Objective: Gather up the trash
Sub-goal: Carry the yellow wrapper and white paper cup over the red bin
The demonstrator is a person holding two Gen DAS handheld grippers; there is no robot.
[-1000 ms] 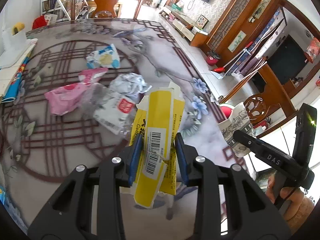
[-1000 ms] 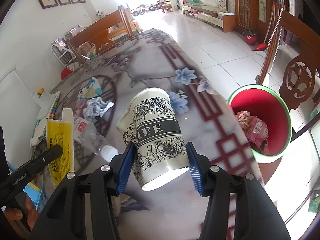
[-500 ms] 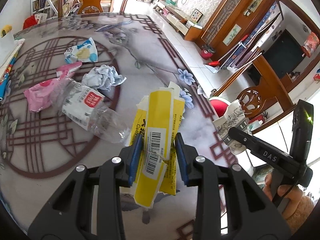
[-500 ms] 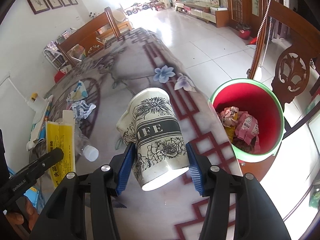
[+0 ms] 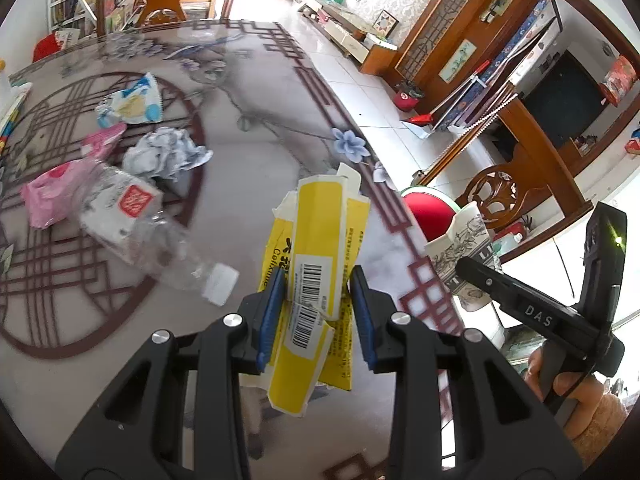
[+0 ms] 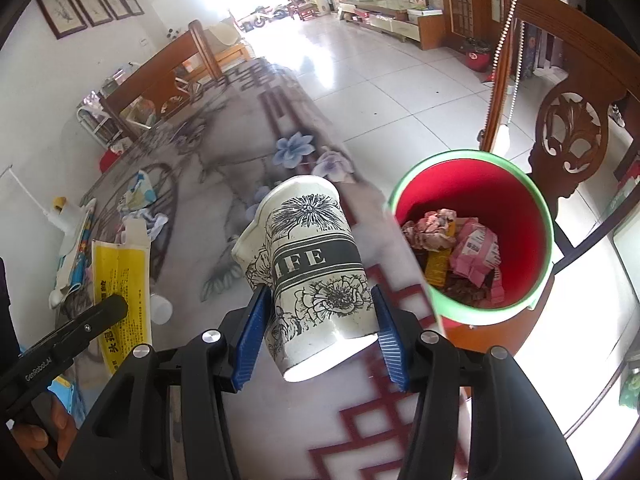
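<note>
My left gripper (image 5: 318, 312) is shut on a flattened yellow carton (image 5: 316, 264) with barcodes, held above the table near its right edge. My right gripper (image 6: 318, 328) is shut on a white paper cup (image 6: 312, 264) with black flowers and lettering, carried over the table edge. The same cup (image 5: 466, 252) and right gripper show at the right of the left wrist view. A red bin (image 6: 516, 188) with a green rim stands on the floor just right of the cup, with wrappers inside. The yellow carton (image 6: 120, 276) shows at the left of the right wrist view.
On the patterned table (image 5: 248, 128) lie a clear plastic bottle (image 5: 156, 236), a crumpled white wrapper (image 5: 164, 156), a pink packet (image 5: 52, 196) and a blue and yellow wrapper (image 5: 132, 100). A carved wooden chair (image 6: 568, 120) stands behind the bin. A hand (image 5: 560, 384) holds the right gripper.
Both grippers have moved toward the table's right edge with their loads. The red bin has come nearer and more into the middle of the right wrist view. The table litter has slid left.
</note>
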